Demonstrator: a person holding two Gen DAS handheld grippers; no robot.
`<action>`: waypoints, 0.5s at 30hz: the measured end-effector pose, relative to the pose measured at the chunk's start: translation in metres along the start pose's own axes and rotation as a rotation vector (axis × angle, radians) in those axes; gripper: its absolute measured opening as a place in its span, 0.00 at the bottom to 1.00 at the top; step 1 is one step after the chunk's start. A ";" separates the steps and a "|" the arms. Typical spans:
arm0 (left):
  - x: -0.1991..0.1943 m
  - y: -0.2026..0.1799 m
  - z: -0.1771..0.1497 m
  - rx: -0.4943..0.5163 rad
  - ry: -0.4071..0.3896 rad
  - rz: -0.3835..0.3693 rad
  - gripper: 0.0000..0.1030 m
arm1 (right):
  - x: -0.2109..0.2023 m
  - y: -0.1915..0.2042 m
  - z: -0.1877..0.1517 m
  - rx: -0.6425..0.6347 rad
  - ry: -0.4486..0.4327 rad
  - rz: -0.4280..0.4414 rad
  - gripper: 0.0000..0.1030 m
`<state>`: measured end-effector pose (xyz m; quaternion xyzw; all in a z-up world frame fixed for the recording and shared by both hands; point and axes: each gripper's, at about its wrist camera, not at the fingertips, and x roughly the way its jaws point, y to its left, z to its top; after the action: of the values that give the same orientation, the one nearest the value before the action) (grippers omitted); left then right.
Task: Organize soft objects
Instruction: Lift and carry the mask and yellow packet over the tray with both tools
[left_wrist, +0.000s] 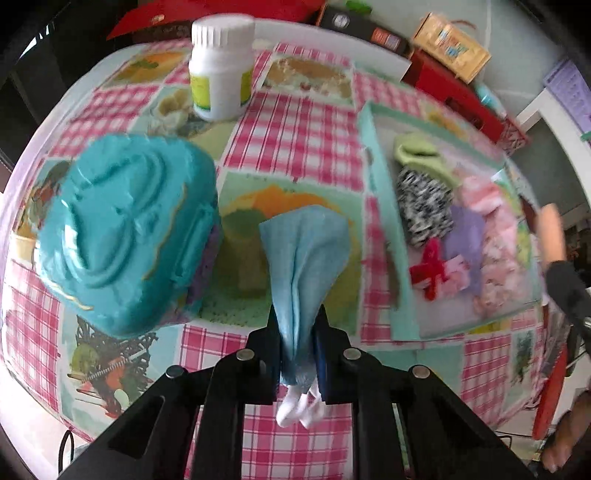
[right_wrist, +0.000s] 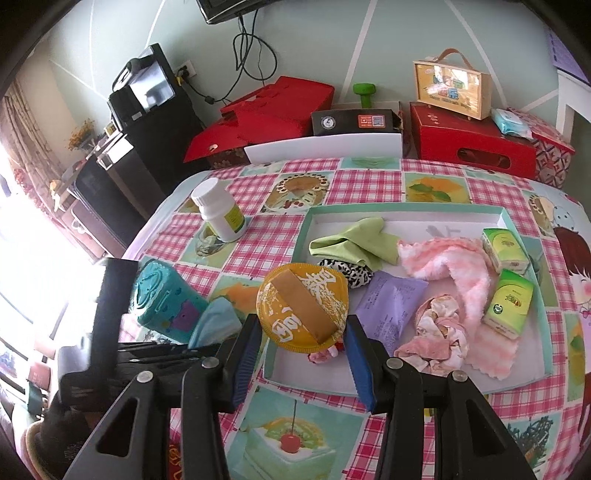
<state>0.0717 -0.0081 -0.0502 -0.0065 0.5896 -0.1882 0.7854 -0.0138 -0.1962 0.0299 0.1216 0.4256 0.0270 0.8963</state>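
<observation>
Black left gripper (left_wrist: 297, 347) pinched shut on pale blue cloth (left_wrist: 306, 251), folds fanning out toward 12 o'clock past the pads, white hem hanging behind. Seen from the right wrist, same cloth (right_wrist: 214, 321) poking out at 9 o'clock, just beside teal case (right_wrist: 162, 299). Right gripper (right_wrist: 299, 354) clamped on yellow round packet (right_wrist: 303, 306), blue pads pressing its rim at either side, held over the near edge of the shallow mint tray (right_wrist: 406, 210). Inside the tray: green cloth (right_wrist: 354, 240) at 12 o'clock, zebra-print piece (right_wrist: 351, 273) touching it, purple pouch (right_wrist: 391, 306), fluffy pink towel (right_wrist: 454, 262) draped toward 3 o'clock, crumpled pink floral cloth (right_wrist: 436, 332), two green tissue packs (right_wrist: 506, 302) at the right wall. White pill bottle (right_wrist: 219, 212) upright at 10 o'clock on the pink checked tablecloth (right_wrist: 258, 254), well apart from the tray.
</observation>
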 end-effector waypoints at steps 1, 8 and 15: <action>-0.007 -0.001 0.001 0.001 -0.019 -0.015 0.15 | -0.001 -0.002 0.000 0.005 -0.003 -0.002 0.47; -0.058 -0.026 0.014 0.058 -0.171 -0.123 0.15 | -0.012 -0.020 0.003 0.062 -0.044 -0.044 0.47; -0.038 -0.081 0.031 0.151 -0.152 -0.190 0.15 | -0.006 -0.052 0.001 0.140 -0.018 -0.172 0.47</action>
<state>0.0682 -0.0787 0.0131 -0.0174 0.5091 -0.3048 0.8048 -0.0196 -0.2479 0.0228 0.1473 0.4270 -0.0811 0.8885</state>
